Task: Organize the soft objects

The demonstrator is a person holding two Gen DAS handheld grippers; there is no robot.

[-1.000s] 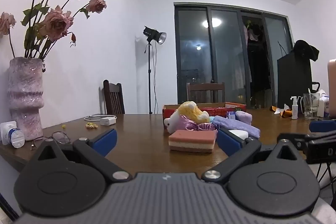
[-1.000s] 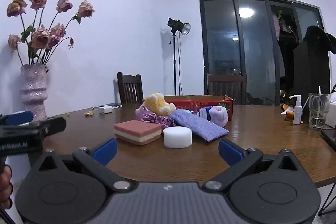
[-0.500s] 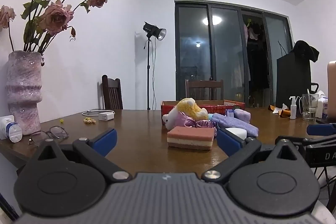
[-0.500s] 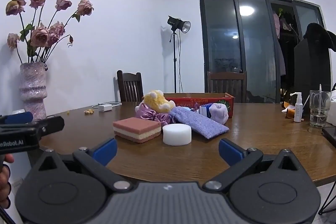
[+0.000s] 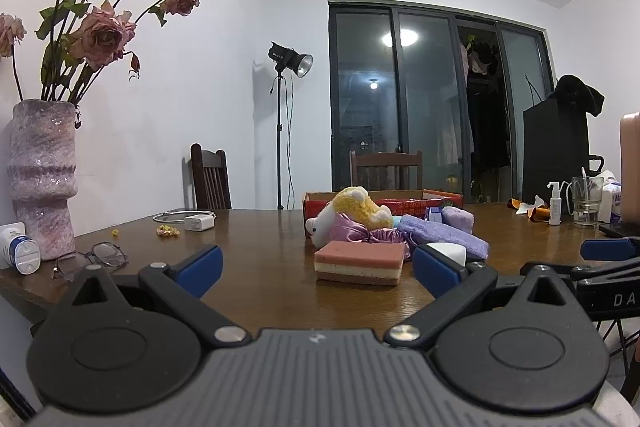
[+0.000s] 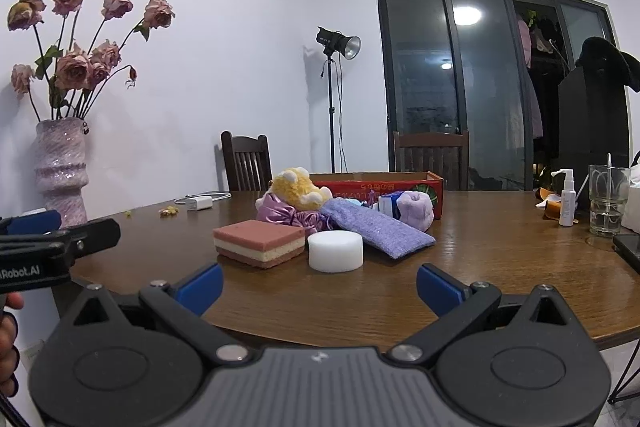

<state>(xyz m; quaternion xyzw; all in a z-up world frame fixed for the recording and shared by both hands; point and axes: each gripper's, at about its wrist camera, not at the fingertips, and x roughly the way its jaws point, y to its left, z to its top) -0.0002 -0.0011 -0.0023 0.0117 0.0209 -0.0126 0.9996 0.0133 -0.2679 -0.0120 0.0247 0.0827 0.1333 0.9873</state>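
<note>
We hold both grippers, left (image 5: 316, 267) and right (image 6: 318, 283), jaws apart and empty, before the table (image 6: 500, 267). The sponge (image 6: 259, 242), puff (image 6: 335, 251) and plush (image 6: 298, 189) lie near a box (image 6: 400, 187), perhaps touching it.

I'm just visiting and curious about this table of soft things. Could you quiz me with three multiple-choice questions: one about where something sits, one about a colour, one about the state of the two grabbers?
1. Where is the white foam cylinder?
A. Inside the red box
B. On the table, right of the layered sponge
C. Beside the vase

2. What colour is the top layer of the layered sponge?
A. Pink
B. Green
C. Black

3. How are the left gripper and right gripper?
A. Both open and empty
B. Both shut on toys
C. One holds the glass

Answers: 1 B, it stands on bare table wood next to the sponge. 2 A, pink above cream and brown. 3 A, the blue fingers stand wide apart with nothing between them.
</note>
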